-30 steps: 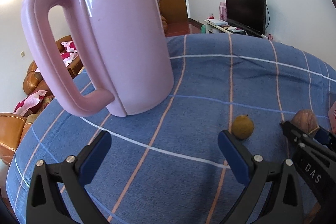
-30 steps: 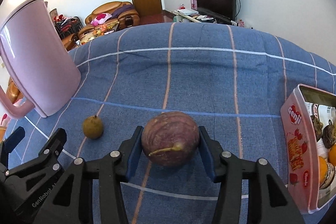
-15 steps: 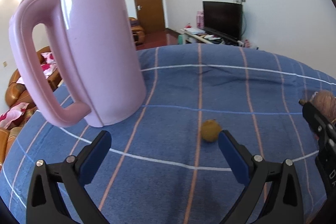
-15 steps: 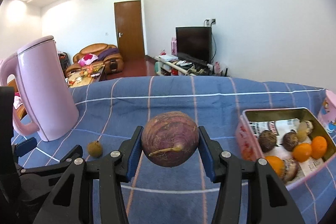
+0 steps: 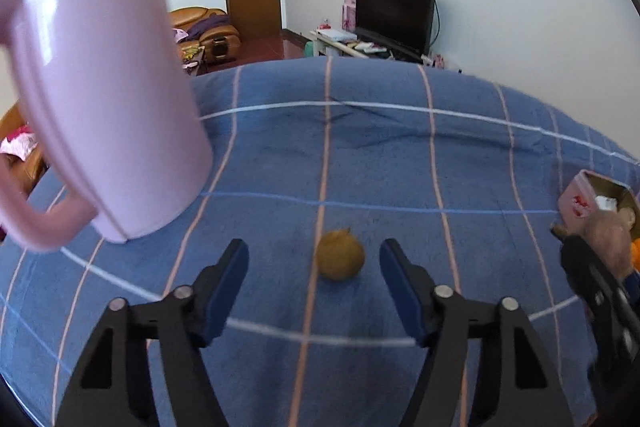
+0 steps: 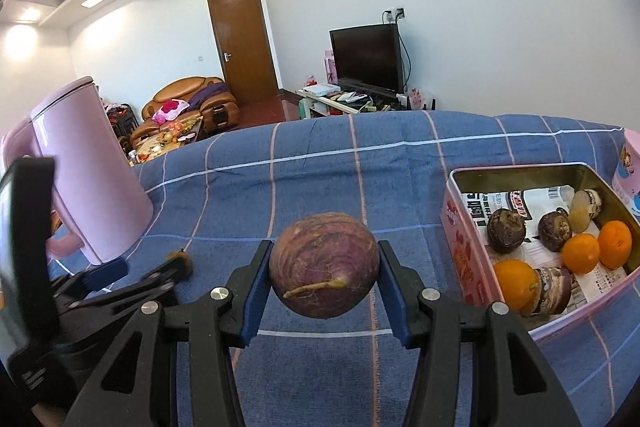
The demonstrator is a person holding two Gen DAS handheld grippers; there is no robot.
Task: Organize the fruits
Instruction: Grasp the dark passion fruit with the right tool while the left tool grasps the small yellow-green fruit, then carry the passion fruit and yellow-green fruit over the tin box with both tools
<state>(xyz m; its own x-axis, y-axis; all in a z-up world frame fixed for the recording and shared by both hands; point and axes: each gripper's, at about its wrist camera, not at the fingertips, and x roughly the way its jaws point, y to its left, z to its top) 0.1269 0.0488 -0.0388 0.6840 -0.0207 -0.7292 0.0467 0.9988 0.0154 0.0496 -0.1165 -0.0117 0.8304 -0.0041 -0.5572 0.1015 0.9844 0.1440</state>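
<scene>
My right gripper (image 6: 323, 269) is shut on a purple passion fruit (image 6: 324, 264) and holds it above the blue checked cloth, left of a pink tin box (image 6: 468, 259). The tin holds several oranges (image 6: 580, 253) and dark passion fruits (image 6: 506, 230). My left gripper (image 5: 314, 259) is open, its fingers either side of a small yellow-brown fruit (image 5: 340, 255) lying on the cloth. That fruit also shows in the right wrist view (image 6: 182, 261), partly hidden behind the left gripper (image 6: 132, 275). The right gripper (image 5: 592, 267) and the tin (image 5: 580, 199) show at the left wrist view's right edge.
A tall pink kettle (image 5: 100, 107) stands on the cloth at the left, close to the left gripper; it also shows in the right wrist view (image 6: 84, 179). The cloth (image 5: 400, 155) covers the table. A TV, a door and sofas lie beyond the far edge.
The right gripper has lifted the passion fruit and swung right, bringing the tin into view. The left gripper has moved right from the kettle, so the small fruit now sits between its fingers.
</scene>
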